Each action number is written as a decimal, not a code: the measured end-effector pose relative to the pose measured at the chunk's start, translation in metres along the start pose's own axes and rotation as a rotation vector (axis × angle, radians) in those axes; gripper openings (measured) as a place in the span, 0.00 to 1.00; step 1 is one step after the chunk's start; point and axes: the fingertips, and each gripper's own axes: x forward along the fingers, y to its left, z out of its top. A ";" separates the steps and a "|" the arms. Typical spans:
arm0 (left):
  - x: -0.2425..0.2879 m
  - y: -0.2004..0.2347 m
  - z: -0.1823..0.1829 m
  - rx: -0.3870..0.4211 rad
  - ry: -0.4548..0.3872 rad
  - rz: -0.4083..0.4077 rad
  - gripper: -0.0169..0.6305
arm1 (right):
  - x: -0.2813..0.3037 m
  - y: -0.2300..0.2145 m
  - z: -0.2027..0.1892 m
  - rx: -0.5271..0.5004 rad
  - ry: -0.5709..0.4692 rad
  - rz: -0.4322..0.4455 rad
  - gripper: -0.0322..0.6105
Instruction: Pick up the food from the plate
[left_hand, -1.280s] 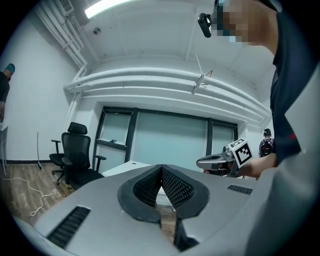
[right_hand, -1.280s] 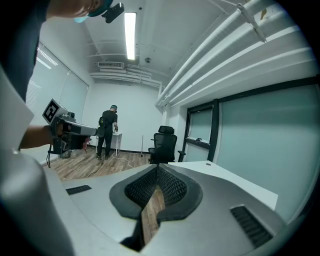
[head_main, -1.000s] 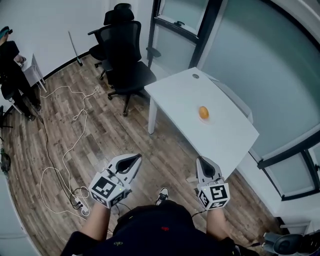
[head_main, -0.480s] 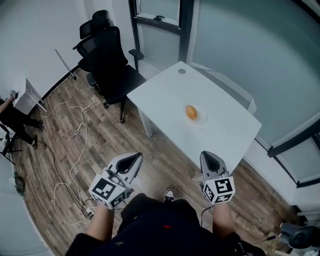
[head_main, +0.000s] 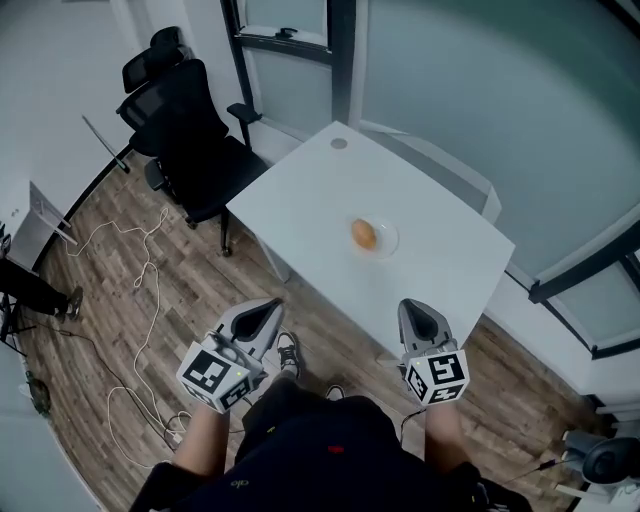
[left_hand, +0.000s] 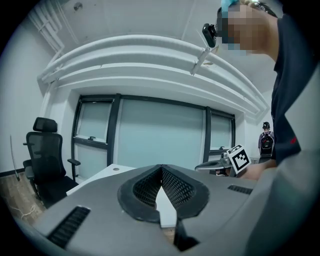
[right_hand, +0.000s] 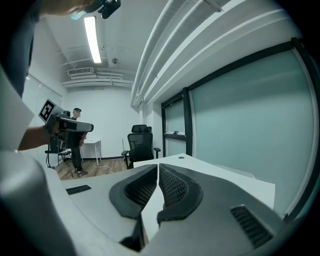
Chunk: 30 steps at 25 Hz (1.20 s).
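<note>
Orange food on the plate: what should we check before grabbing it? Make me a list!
1. Round orange food sits on the clear round plate: ok.
2. Way across the white table to the plate is free: ok.
3. Right hand-held gripper open, ready to grab: not ok, shut.
4. Left hand-held gripper open: not ok, shut.
5. Grippers reaching the food: not ok, both well short of the plate.
6. Food's softness: cannot tell.

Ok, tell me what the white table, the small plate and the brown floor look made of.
White table: smooth, even matte top without grain, probably laminate or painted board.
Small plate: pale, slightly see-through, perhaps glass or plastic; too small to settle.
Brown floor: planks with seams and grain, wood or wood-look laminate.
</note>
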 end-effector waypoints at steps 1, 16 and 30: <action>0.007 0.009 0.000 -0.004 -0.001 -0.010 0.06 | 0.009 -0.003 0.001 -0.002 0.004 -0.009 0.09; 0.113 0.183 0.005 -0.021 0.020 -0.190 0.06 | 0.178 -0.019 0.039 -0.024 0.063 -0.146 0.09; 0.176 0.240 -0.022 -0.093 0.099 -0.318 0.06 | 0.276 -0.046 -0.014 -0.076 0.311 -0.149 0.38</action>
